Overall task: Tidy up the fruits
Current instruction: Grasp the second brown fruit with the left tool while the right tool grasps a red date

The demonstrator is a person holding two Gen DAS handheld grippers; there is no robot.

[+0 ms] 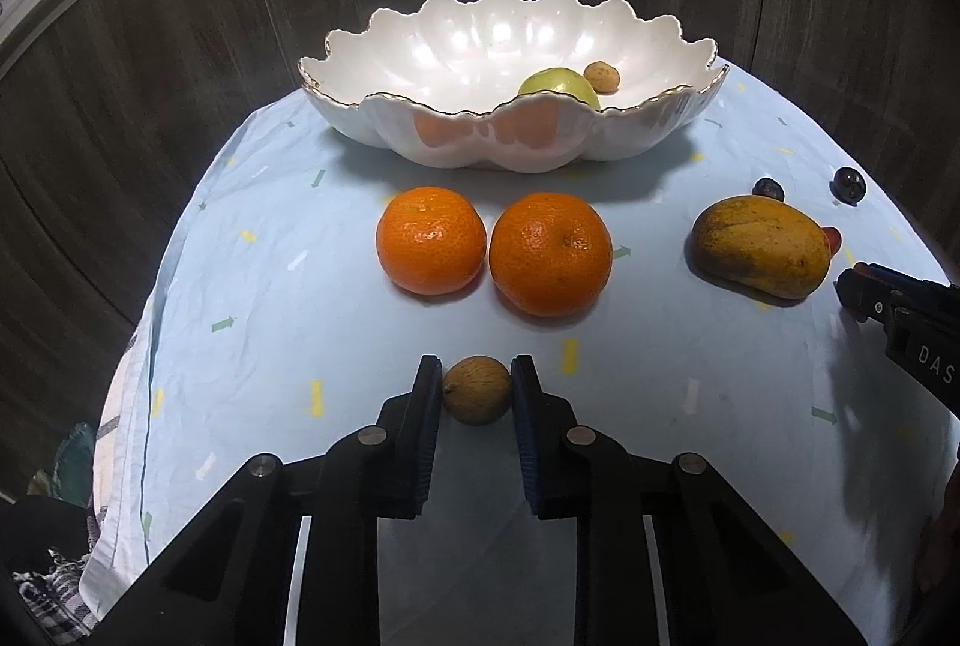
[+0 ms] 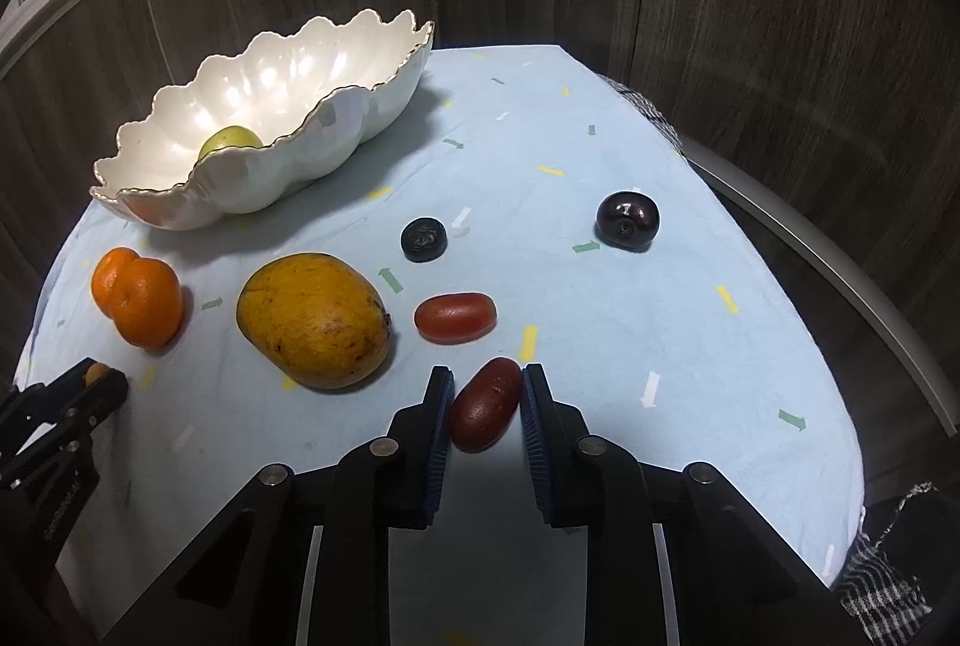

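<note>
My left gripper (image 1: pixel 477 373) is shut on a small brown round fruit (image 1: pixel 477 390) just above the cloth. Two oranges (image 1: pixel 431 240) (image 1: pixel 550 253) lie beyond it, before the white scalloped bowl (image 1: pixel 456 46), which holds a green fruit (image 1: pixel 558 87) and a small brown fruit (image 1: pixel 601 77). My right gripper (image 2: pixel 487 382) is shut on a dark red oblong fruit (image 2: pixel 485 404). A mango (image 2: pixel 312 319), a red oblong fruit (image 2: pixel 455 317), a small dark berry (image 2: pixel 424 239) and a dark plum (image 2: pixel 627 219) lie ahead of it.
A light blue patterned cloth (image 2: pixel 630 334) covers the round table. Dark wood panels stand behind it. The left gripper (image 2: pixel 90 388) shows at the right wrist view's left edge; the right gripper (image 1: pixel 864 292) shows at the left wrist view's right edge beside the mango (image 1: pixel 762 246).
</note>
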